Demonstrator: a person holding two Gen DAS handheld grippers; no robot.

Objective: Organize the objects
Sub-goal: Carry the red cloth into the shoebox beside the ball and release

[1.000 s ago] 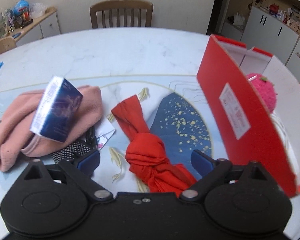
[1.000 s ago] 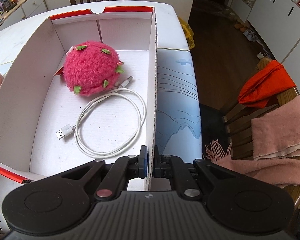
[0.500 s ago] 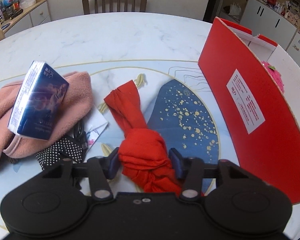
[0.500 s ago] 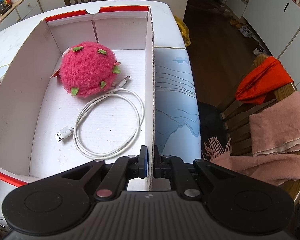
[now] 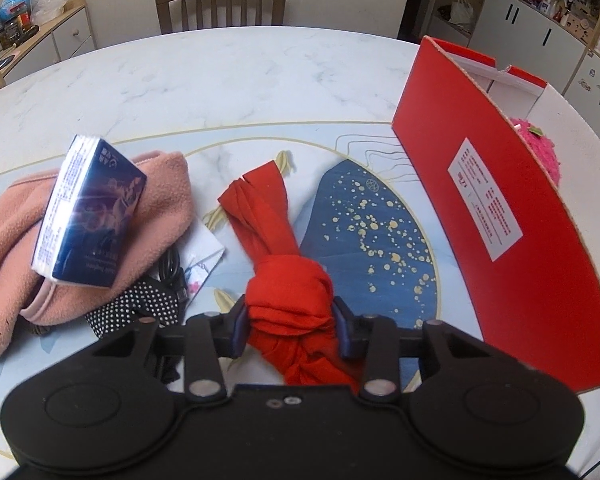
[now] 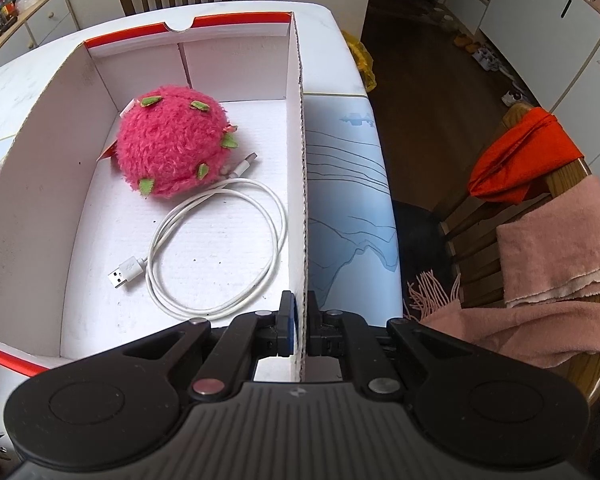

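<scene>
The left gripper (image 5: 290, 320) is closing around the knotted red cloth (image 5: 288, 300) on the marble surface (image 5: 220, 76), its tail stretching directly away; the right gripper (image 6: 299, 328) pinches the red-and-white cardboard box's wall (image 6: 296, 160).

A lived-in family dining room: a round white marble-patterned table (image 5: 228, 76) with a blue-and-gold painted centre stands before a wooden slat-back chair (image 5: 221, 6) against a cream wall. A low white sideboard (image 5: 60, 36) at the left carries toys and small clutter. White cupboards with black handles (image 6: 548, 8) line the far side, their tops crowded with ornaments, and shoes lie on the dark floor (image 6: 440, 76) near a doorway. A second wooden chair (image 6: 540, 216) is draped with a pink fringed scarf and an orange cloth.
</scene>
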